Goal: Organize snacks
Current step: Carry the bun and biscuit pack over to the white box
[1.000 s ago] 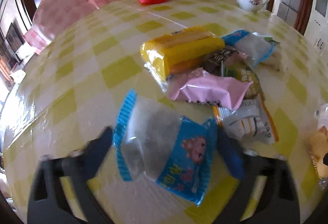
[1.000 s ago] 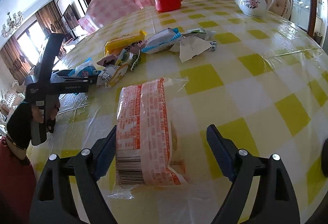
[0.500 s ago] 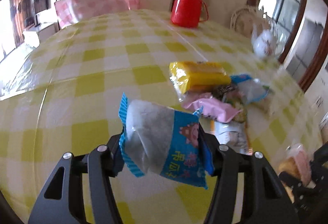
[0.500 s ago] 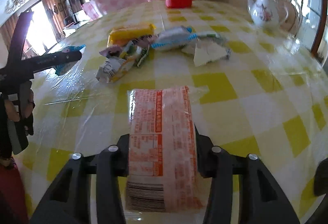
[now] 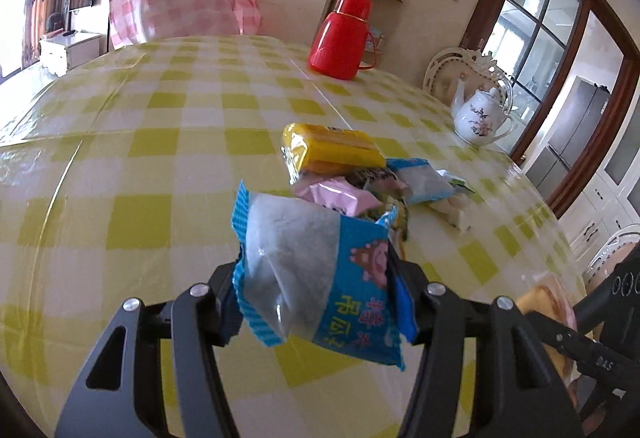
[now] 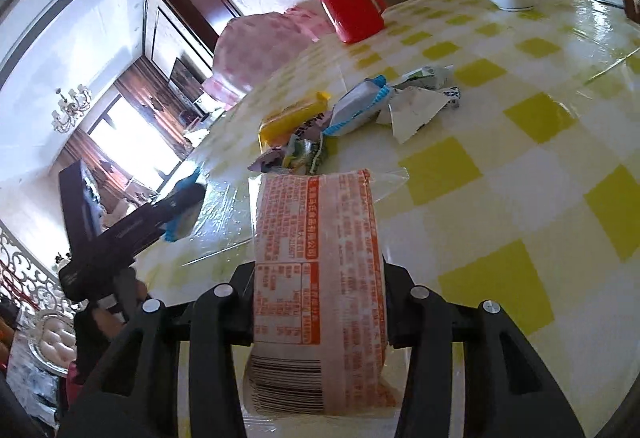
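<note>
My left gripper [image 5: 316, 278] is shut on a blue snack packet [image 5: 312, 270] with a pink cartoon figure and holds it above the checked table. My right gripper [image 6: 320, 294] is shut on an orange-printed clear bread packet [image 6: 320, 278], lifted off the table. A pile of snacks lies mid-table: a yellow pack [image 5: 332, 149], a pink packet [image 5: 336, 195], a blue-and-white packet [image 5: 420, 181]. The pile also shows in the right wrist view [image 6: 304, 129], with the left gripper [image 6: 176, 205] at its left.
A red thermos [image 5: 340, 37] and a white teapot [image 5: 480, 117] stand at the table's far side. The yellow-checked tablecloth [image 5: 140, 165] has a glossy plastic cover. A pink-checked chair cover [image 5: 184, 13] rises behind the table. A torn white wrapper [image 6: 412, 109] lies beside the pile.
Both grippers closed on their packets and lifted them off the table. The left one rose with the blue packet; the right one rose and tilted with the bread packet.
</note>
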`<action>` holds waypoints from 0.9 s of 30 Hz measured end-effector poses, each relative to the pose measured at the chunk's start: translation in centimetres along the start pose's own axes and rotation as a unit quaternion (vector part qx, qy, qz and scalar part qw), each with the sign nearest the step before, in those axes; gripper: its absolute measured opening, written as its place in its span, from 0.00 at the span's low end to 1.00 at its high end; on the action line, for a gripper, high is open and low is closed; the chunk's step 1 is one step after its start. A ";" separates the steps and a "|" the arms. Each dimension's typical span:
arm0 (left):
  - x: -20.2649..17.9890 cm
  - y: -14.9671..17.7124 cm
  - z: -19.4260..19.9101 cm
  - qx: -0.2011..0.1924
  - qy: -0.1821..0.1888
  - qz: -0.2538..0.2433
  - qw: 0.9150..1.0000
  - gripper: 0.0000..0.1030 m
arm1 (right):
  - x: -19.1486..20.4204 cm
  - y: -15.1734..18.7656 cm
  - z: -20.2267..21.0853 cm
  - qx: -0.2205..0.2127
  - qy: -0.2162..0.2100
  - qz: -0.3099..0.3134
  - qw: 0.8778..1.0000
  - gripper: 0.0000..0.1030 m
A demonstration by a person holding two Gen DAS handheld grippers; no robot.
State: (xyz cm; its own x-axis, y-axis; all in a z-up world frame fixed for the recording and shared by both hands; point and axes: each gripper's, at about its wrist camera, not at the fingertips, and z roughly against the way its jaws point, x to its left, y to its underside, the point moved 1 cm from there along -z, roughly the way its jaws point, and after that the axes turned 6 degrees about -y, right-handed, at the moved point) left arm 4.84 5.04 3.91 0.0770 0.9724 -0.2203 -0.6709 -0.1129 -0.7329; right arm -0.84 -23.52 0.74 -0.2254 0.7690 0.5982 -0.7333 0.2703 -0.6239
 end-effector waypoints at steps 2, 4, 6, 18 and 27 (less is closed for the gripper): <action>-0.2 0.7 0.6 -0.003 0.002 0.006 1.000 0.57 | -0.3 0.0 0.3 -0.005 0.004 -0.004 1.000 0.43; -0.6 1.4 1.6 -0.010 -0.008 0.002 1.000 0.57 | -0.7 0.1 0.4 -0.008 0.004 -0.012 1.000 0.43; -1.0 2.1 2.5 -0.025 -0.026 -0.010 0.999 0.57 | -0.8 0.4 0.6 -0.008 0.005 -0.017 1.000 0.43; -0.6 7.2 11.2 -0.059 -0.091 -0.047 0.993 0.57 | 4.1 4.7 2.9 -0.015 -0.027 0.007 0.999 0.43; 2.1 10.8 16.0 -0.050 -0.110 -0.062 0.991 0.57 | 9.3 7.4 3.6 -0.001 -0.041 0.053 0.998 0.43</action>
State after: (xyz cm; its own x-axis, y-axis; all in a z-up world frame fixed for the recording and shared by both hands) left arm -14.00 9.09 5.84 -0.0148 0.9998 0.0127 -0.5889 0.0016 -0.8082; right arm -10.73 -16.46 3.49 -0.3534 0.7426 0.5689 -0.7021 0.1913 -0.6859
